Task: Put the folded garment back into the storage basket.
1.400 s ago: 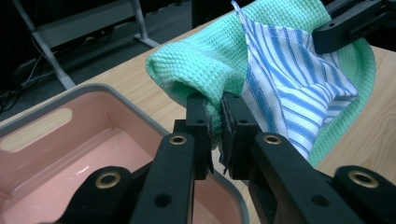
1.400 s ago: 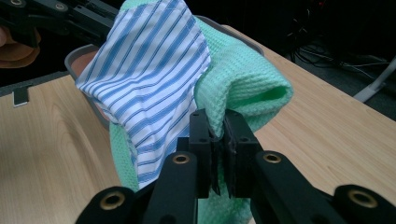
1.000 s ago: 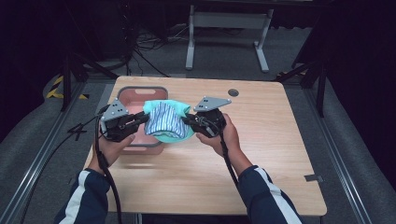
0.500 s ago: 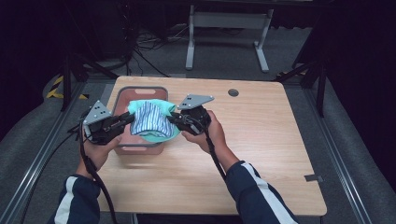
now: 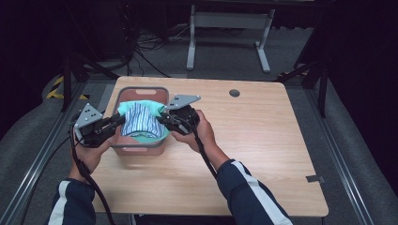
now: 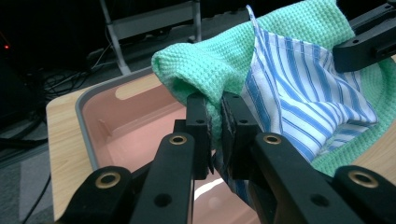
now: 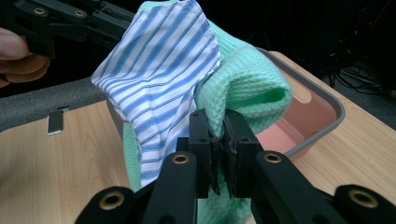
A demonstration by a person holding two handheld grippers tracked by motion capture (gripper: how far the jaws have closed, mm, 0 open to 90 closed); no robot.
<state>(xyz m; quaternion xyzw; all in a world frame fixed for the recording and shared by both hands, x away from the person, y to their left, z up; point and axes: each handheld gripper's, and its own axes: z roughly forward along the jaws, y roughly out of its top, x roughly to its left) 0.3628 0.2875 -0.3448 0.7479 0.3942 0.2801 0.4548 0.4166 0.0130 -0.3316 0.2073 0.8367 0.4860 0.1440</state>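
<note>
Left gripper [image 5: 118, 123], held at the left edge of the pink bin [image 5: 141, 149], clamped nearly shut on a fold of the green waffle-weave cloth [image 5: 141, 137]; in the left gripper view [image 6: 214, 135] a fold of green fabric pinched between the two black jaws, the blue-and-white striped cloth [image 6: 303, 98] draped just right of the jaws and partly behind them. Right gripper [image 5: 164, 119] pressed in from the opposite side, jaws likewise closed tight on the green cloth [image 7: 243, 88], with the striped cloth [image 7: 159, 70] hanging just left of the jaws in the right gripper view [image 7: 218, 149]. Bundle of both cloths stretched between the two grippers, suspended above the open bin [image 7: 322, 116], striped piece [image 5: 140, 119] lying on top of the green one. Bin's pink interior [image 6: 135, 130] visible below and to the left of the left jaws. Wooden table [image 5: 263, 154] beneath, bin near its far left corner. Left hand [image 5: 89, 152] and right hand [image 5: 199, 133] wrapped around the gripper bodies, dark sleeves with white stripes.
</note>
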